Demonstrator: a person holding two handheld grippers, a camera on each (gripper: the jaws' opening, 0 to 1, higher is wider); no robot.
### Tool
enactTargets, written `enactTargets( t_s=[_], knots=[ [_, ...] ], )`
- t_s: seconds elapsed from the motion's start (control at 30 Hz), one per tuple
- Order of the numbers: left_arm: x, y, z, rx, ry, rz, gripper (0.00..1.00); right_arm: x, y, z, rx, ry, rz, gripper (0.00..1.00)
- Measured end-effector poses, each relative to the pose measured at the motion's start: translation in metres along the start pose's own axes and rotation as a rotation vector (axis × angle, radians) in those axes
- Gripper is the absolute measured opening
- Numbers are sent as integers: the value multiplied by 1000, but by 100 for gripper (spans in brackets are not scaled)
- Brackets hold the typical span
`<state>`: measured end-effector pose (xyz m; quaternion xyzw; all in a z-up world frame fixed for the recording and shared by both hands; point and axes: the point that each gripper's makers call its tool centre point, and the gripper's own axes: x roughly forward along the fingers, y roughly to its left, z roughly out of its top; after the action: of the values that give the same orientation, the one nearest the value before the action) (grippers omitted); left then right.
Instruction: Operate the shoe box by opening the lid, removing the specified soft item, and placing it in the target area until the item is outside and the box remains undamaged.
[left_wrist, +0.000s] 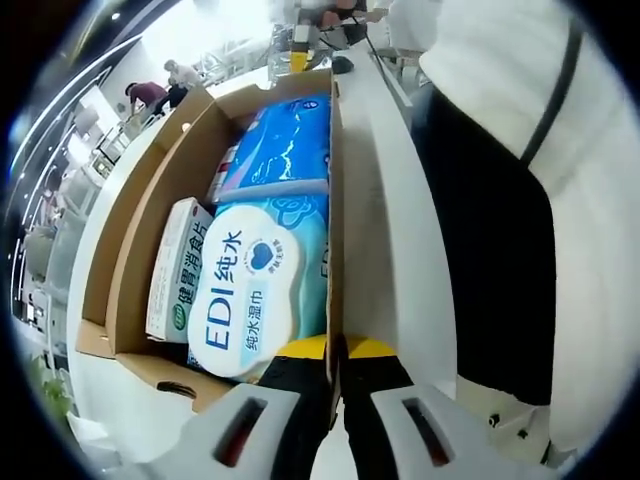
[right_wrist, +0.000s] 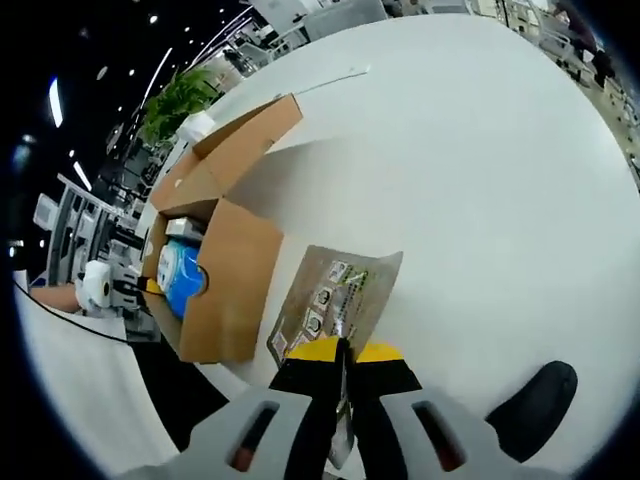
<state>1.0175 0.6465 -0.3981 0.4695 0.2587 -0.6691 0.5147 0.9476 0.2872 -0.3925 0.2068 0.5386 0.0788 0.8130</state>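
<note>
Wipes pack (left_wrist: 250, 290) inside box (left_wrist: 150, 190), pouch (right_wrist: 335, 300) gripped outside

1. White counter (right_wrist: 480, 150), smooth surface with a curved edge.
2. Open cardboard shoe box (right_wrist: 215, 270) sits directly on it, flaps spread outward; in the left gripper view the box wall (left_wrist: 335, 200) runs alongside a bare strip of counter (left_wrist: 385, 200).
3. Flat printed packet (right_wrist: 335, 295) lies on the counter just beside the box.
</note>
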Motion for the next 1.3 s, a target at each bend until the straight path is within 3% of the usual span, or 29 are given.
enactTargets(
  t_s=[0.23, 0.5, 0.77, 0.97, 1.3],
  knots=[
    [1, 0, -1, -7, 6, -3, 2, 8, 10, -9, -44, 25, 36, 0],
    [0, 0, 1, -12, 12, -6, 2, 9, 2, -9, -133, 24, -10, 0],
    [0, 0, 2, -12, 9, 4, 2, 11, 2, -3, -152, 24, -31, 1],
    [2, 0, -2, -12, 9, 1, 2, 14, -2, -8, -159, 62, -51, 3],
    [2, 0, -3, -16, 10, 2, 2, 13, -4, -8, -170, 72, -64, 4]
  ],
)
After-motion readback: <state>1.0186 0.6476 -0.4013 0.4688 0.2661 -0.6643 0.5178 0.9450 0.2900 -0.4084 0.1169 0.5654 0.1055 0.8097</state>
